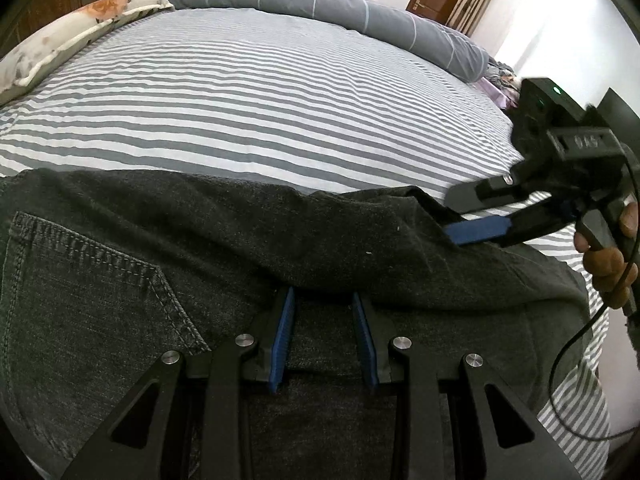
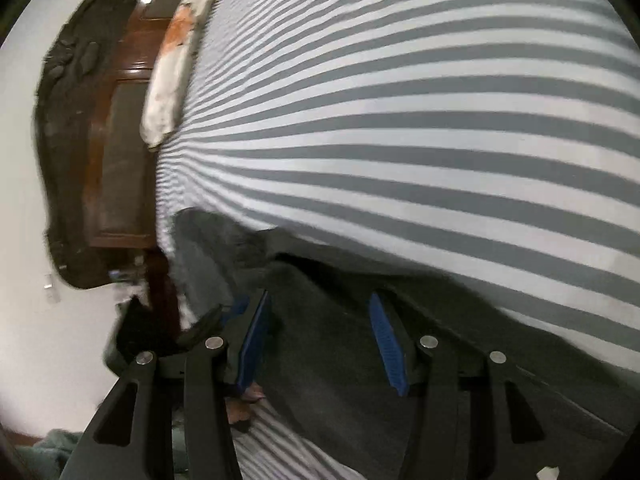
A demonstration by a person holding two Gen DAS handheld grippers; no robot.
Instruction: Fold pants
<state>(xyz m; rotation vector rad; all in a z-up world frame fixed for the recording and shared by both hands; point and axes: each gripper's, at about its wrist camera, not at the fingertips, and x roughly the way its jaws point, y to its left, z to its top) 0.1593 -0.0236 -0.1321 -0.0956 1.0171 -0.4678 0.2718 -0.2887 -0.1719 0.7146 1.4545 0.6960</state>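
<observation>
Dark grey denim pants (image 1: 200, 240) lie folded across the near side of the striped bed, a back pocket showing at the left. My left gripper (image 1: 324, 300) points down into them. Denim fills the gap between its blue pads, a fold covers its fingertips, and it is shut on that fold. At the right end of the pants my right gripper (image 1: 450, 216) comes in from the side with its jaws apart. One blue pad lies on the cloth and the other finger stands above the fold's edge. In the right wrist view the pants (image 2: 340, 360) lie loose between that gripper's (image 2: 320, 296) wide-set pads.
The grey and white striped sheet (image 1: 240, 100) stretches beyond the pants. A floral pillow (image 1: 60, 40) lies at the far left and a rolled grey quilt (image 1: 320, 0) along the far side. A wooden headboard (image 2: 120, 140) stands behind the pillow. A hand (image 1: 608, 264) and a cable (image 1: 568, 360) are at the right.
</observation>
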